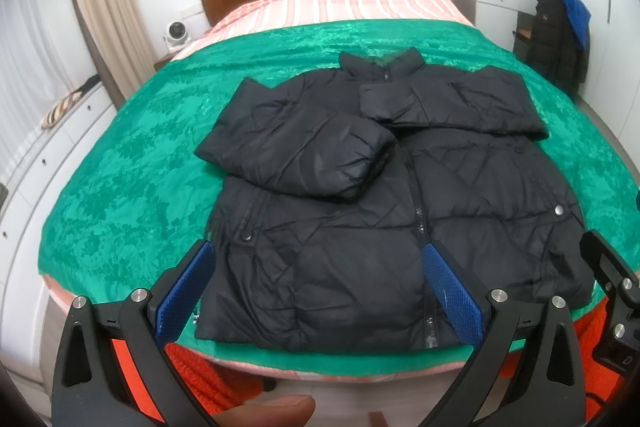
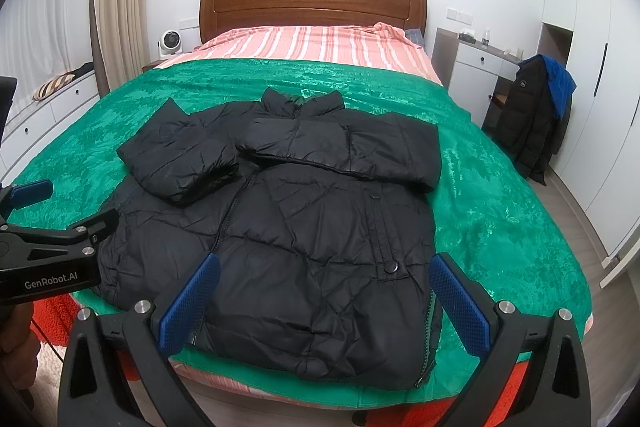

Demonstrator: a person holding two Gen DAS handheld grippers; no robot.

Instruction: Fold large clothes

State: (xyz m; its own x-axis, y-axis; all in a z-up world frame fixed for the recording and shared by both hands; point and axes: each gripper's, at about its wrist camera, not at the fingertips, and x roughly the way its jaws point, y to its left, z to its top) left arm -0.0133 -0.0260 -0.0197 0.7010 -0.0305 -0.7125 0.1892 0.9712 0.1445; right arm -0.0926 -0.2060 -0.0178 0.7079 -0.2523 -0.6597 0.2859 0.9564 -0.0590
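Left wrist view: my left tool (image 1: 318,287) hangs open, empty, over the near hem of the jacket (image 1: 380,227), which lies front up on the green blanket (image 1: 120,187). Both sleeves (image 1: 296,151) are folded across the chest; the body fold remains.

Right wrist view: my right tool (image 2: 324,295) is open and empty too. The jacket ahead is black, quilted, puffy and slippery-looking, with snaps and a zipper (image 2: 230,211).
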